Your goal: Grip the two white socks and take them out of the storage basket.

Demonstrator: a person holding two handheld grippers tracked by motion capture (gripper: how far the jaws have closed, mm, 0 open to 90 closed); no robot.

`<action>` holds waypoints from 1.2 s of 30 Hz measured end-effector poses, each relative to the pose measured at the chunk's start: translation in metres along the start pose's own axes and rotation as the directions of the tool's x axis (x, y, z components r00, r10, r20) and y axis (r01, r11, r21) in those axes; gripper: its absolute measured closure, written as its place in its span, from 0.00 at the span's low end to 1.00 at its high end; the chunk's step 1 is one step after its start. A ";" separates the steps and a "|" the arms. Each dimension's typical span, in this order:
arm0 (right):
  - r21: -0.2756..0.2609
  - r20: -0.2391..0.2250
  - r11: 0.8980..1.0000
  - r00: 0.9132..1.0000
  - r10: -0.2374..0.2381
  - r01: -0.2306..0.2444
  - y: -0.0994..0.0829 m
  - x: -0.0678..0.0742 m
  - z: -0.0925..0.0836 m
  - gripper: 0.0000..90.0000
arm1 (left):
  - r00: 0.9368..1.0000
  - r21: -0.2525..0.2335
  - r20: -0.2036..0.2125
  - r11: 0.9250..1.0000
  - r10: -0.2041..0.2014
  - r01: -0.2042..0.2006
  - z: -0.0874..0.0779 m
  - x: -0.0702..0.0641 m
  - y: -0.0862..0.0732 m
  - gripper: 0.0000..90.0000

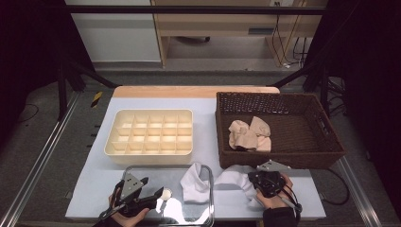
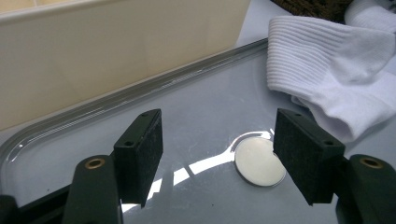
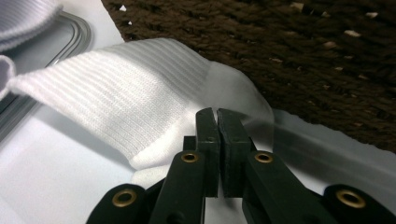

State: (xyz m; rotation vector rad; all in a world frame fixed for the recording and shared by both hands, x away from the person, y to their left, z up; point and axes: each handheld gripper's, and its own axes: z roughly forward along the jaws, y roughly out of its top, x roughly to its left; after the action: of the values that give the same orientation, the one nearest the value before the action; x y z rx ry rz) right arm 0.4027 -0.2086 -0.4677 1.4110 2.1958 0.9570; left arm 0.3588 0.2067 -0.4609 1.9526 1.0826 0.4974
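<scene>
High view: two white socks are lying at the near edge of the table (image 1: 94, 161). One sock (image 1: 196, 182) is resting partly on a clear tray (image 1: 208, 208); the second sock (image 1: 234, 178) is lying on the table surface just in front of the brown wicker basket (image 1: 326, 142). Beige socks (image 1: 249, 135) are sitting inside the basket. A cream divided organiser (image 1: 149, 153) is standing behind the tray.

Right gripper (image 1: 261, 182) is resting on the second sock. Right gripper view: the jaws are standing pressed together with only a hairline gap, and the second sock's (image 3: 126, 102) white fabric is lying directly under and around the tips; whether cloth is actually pinched between the pads cannot be told.

Left gripper (image 1: 153, 197) is hovering low over the tray. Left gripper view: its jaws are standing wide apart with nothing between them; the right pad (image 2: 303, 154) is sitting just beside a small round metal disc (image 2: 257, 163) on the tray, and the first sock's ribbed cuff (image 2: 327, 60) is lying beyond.
</scene>
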 end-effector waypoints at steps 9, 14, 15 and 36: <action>-0.153 -0.058 0.984 0.993 -0.099 0.089 0.024 0.025 -0.017 0.84 | 1.000 0.003 0.000 1.000 0.000 0.000 0.002 0.000 -0.001 0.37; -0.191 -0.164 0.969 0.969 -0.186 0.154 0.038 0.059 -0.014 0.79 | 1.000 0.006 0.007 1.000 -0.007 0.007 0.003 0.001 -0.001 0.37; -0.189 -0.181 0.968 0.963 -0.201 0.166 0.040 0.065 -0.012 0.78 | 1.000 0.006 0.007 1.000 -0.007 0.007 0.003 0.001 -0.001 0.37; -0.109 -0.326 0.975 0.919 -0.222 0.196 0.043 0.107 0.016 0.99 | 1.000 0.022 0.011 1.000 0.007 -0.007 0.007 0.003 -0.003 0.37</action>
State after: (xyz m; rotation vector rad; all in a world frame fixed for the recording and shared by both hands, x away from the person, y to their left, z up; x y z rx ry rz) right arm 0.3944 -0.0950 -0.4422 1.0103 2.4626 1.2613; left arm 0.3634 0.2065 -0.4675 1.9774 1.0785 0.4796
